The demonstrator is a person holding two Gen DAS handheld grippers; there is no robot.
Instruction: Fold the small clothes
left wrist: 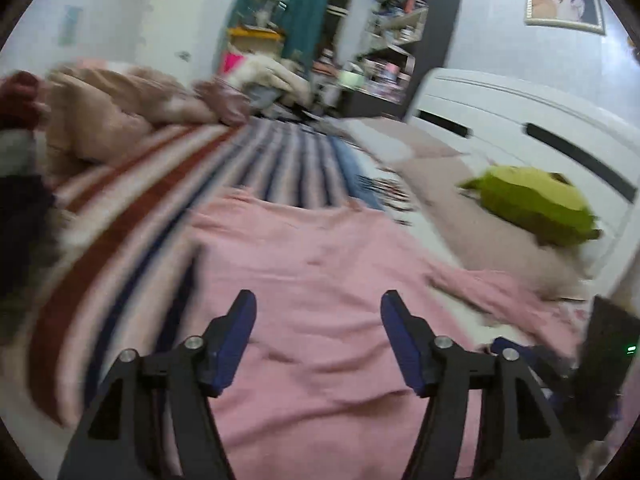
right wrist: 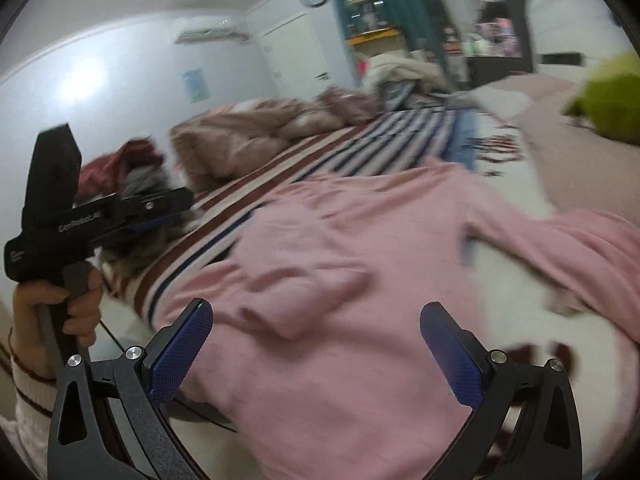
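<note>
A pink long-sleeved garment [left wrist: 320, 264] [right wrist: 360, 248] lies spread on the bed, blurred in both views. One sleeve [right wrist: 560, 240] stretches out to the right, and a creased flap [right wrist: 320, 292] lies on its middle. My left gripper [left wrist: 318, 308] hovers over the pink cloth, open, with nothing between its blue pads. My right gripper [right wrist: 318, 316] is also open above the near part of the garment and holds nothing. In the right wrist view a hand [right wrist: 76, 304] holds the left gripper's black body [right wrist: 52, 216] off to the left of the garment.
A striped blanket [left wrist: 160, 200] [right wrist: 360, 144] lies under and beyond the garment. A beige duvet heap [left wrist: 112, 112] and a red clothes pile [right wrist: 116, 168] sit at the left. A green cushion [left wrist: 532, 204] [right wrist: 612, 104] lies to the right, before a white headboard [left wrist: 520, 120]. A dark bookcase [left wrist: 400, 48] stands behind.
</note>
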